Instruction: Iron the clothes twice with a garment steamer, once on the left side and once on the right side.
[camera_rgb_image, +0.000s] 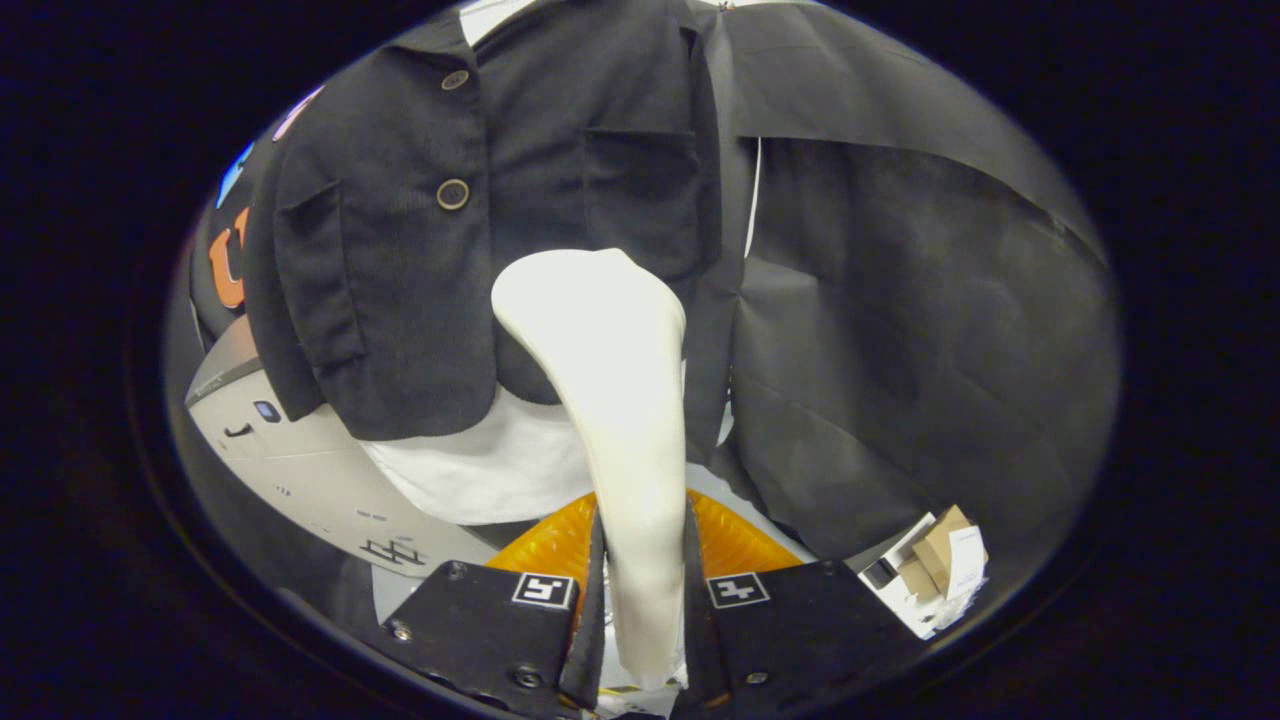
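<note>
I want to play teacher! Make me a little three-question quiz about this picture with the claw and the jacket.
1. True or false: the claw has its two fingers pressed on the white garment steamer.
2. Where is the steamer's wide head? A) against the dark jacket, near its lower edge B) on the floor C) on the cardboard boxes
3. Fill in: below the jacket's hem hangs a ____ cloth.

Key: 1 true; 2 A; 3 white.
</note>
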